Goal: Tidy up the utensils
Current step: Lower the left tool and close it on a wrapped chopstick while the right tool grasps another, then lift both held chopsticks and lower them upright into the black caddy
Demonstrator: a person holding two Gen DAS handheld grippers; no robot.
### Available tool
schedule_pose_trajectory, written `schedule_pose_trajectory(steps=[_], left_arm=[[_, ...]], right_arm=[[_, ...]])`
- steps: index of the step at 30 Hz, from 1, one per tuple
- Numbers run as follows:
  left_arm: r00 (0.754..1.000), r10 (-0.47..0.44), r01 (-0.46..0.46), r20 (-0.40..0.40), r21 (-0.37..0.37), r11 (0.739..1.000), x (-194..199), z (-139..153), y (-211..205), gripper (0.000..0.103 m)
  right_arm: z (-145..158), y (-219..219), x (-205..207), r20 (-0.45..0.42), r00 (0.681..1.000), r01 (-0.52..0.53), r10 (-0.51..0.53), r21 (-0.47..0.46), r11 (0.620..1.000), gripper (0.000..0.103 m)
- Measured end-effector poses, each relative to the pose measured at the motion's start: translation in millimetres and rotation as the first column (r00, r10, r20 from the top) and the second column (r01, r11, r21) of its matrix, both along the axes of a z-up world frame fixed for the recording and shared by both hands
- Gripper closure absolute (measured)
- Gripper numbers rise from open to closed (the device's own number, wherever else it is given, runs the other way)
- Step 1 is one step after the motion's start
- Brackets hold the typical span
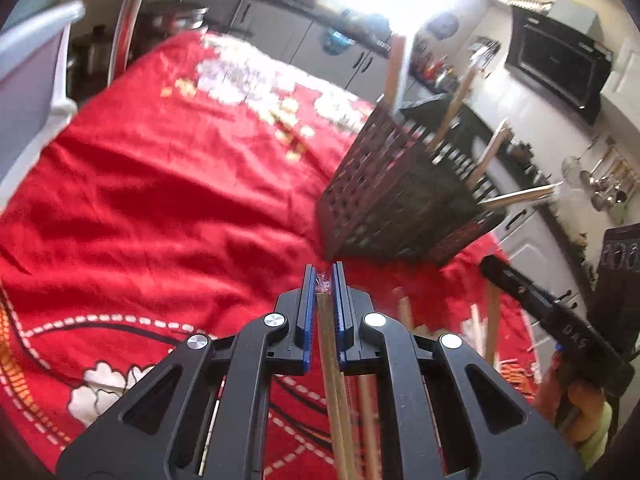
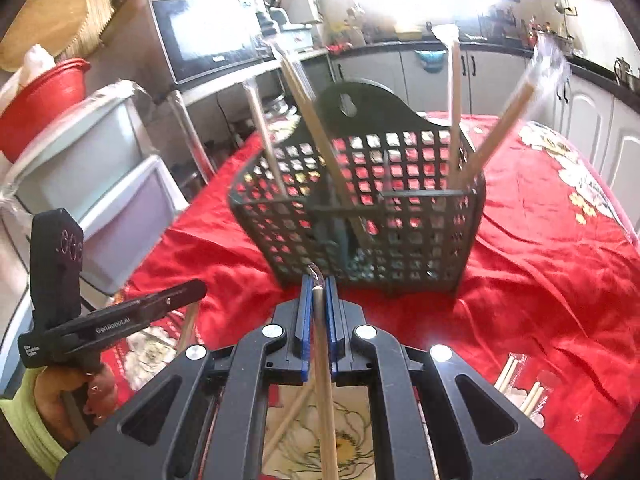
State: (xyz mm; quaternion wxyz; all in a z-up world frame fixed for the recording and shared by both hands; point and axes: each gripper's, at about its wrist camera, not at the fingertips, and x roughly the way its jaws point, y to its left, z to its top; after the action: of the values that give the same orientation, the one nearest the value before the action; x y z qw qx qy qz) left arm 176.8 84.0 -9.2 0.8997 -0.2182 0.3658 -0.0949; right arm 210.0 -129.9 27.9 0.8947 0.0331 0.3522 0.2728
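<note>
"GenRobot.AI" reads on the left gripper [image 2: 120,322]; other markings are illegible.

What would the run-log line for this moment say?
left hand-held gripper: shut on chopsticks | right hand-held gripper: shut on chopstick pair | basket: upright, holding chopsticks

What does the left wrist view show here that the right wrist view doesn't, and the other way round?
Only the left wrist view shows the left gripper shut on wrapped chopsticks, and ladles hanging on the far wall.

Only the right wrist view shows the right gripper shut on a single wooden stick, the basket's inner dividers, a microwave and packets of chopsticks on the cloth.

Both show the black lattice basket holding upright sticks, on the red tablecloth.
</note>
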Motion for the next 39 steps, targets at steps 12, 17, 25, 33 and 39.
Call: schedule_pose_trajectory(steps=[12, 17, 25, 33, 39], left_arm=[[0.981, -0.015, 0.012, 0.193, 0.017, 1.000, -18, 73, -9, 0.099], [0.966, -0.028, 0.022, 0.257, 0.026, 0.999, -20, 99, -12, 0.099], [0.941, -0.062, 0.054, 0.334, 0.033, 0.998, -17, 134, -24, 0.099], [0.911, -0.110, 0.095, 0.399, 0.058, 0.994, -11, 166, -43, 0.100], [0.890, -0.146, 0.129, 0.433, 0.070, 0.989, -1, 188, -59, 0.100]], right_arm=[[45, -8, -28, 0.127, 0.992, -0.029, 0.018, 0.080, 0.996, 0.097], [63, -19, -36, 0.184, 0.983, -0.020, -0.002, 0.117, 0.993, 0.097], [92, -36, -49, 0.282, 0.958, 0.009, -0.053, 0.155, 0.988, 0.097], [115, -57, -49, 0.353, 0.928, 0.052, -0.119, 0.195, 0.979, 0.097], [128, -66, -42, 0.381, 0.913, 0.073, -0.148, 0.205, 0.976, 0.097]])
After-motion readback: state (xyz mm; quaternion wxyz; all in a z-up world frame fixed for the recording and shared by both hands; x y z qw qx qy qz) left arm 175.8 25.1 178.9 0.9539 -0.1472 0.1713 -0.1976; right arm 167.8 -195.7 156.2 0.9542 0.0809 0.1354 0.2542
